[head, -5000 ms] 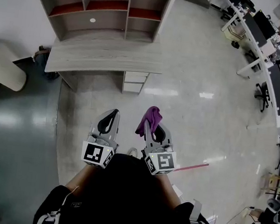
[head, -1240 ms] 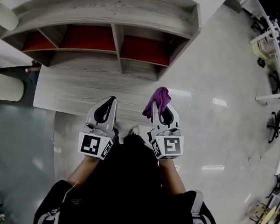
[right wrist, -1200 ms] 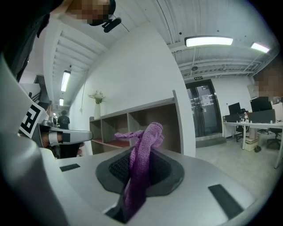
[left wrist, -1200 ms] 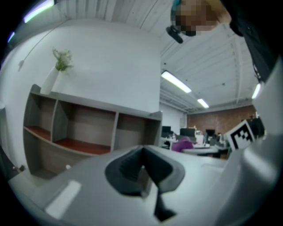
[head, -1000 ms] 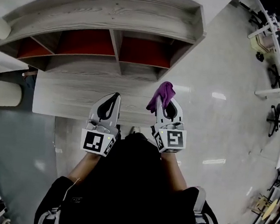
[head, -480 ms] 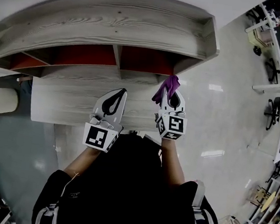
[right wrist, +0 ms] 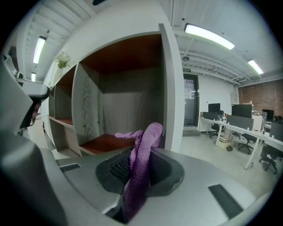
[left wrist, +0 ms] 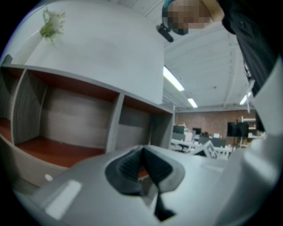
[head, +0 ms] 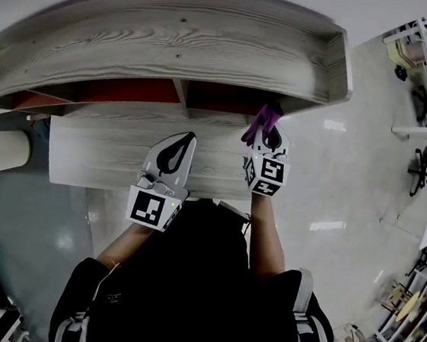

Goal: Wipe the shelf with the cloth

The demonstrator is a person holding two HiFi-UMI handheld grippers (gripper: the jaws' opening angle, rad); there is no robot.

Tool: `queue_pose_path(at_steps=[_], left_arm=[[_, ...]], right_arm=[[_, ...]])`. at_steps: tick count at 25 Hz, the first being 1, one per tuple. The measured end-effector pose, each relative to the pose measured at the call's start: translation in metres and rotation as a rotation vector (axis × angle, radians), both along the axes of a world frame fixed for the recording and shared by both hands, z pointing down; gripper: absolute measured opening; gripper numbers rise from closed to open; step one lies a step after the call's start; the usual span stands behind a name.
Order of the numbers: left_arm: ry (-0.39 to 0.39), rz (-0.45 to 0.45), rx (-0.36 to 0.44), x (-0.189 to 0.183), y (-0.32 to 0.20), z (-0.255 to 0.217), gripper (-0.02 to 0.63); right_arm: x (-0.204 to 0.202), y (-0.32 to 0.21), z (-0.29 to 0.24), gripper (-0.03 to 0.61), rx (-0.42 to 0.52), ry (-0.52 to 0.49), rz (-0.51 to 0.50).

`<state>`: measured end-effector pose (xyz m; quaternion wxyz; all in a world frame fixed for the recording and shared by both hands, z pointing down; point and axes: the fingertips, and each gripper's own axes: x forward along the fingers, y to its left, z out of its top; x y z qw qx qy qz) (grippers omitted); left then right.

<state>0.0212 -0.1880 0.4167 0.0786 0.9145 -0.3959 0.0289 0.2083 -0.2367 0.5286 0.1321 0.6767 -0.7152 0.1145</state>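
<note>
Our right gripper (head: 264,136) is clamped on the fuzzy purple cloth (right wrist: 140,163), a limp strip reaching at twelve o'clock toward the red-brown floor of the grey wood-grain shelf's (head: 175,39) right compartment. At nine o'clock of it, our left gripper (head: 176,153) hovers over the pale woodgrain surface (head: 100,157), jaws together and empty.

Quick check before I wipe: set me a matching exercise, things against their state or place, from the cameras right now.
1. cloth
2. left hand-held gripper
3. plant
4. shelf floor

A. red-brown
B. shut, empty
C. pinched in the right hand-held gripper
D. on top of the shelf

Pairs: 1-C, 2-B, 3-D, 4-A
</note>
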Motion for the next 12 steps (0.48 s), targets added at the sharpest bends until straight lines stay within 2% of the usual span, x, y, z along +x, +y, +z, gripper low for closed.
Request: queue_pose_path(at_steps=[12], left_arm=[[0.02,-0.03,-0.02,-0.007,-0.012,0.005,0.003]], right_arm=[[-0.006,-0.03,0.025,0.049,-0.098,0.042,-0.023]])
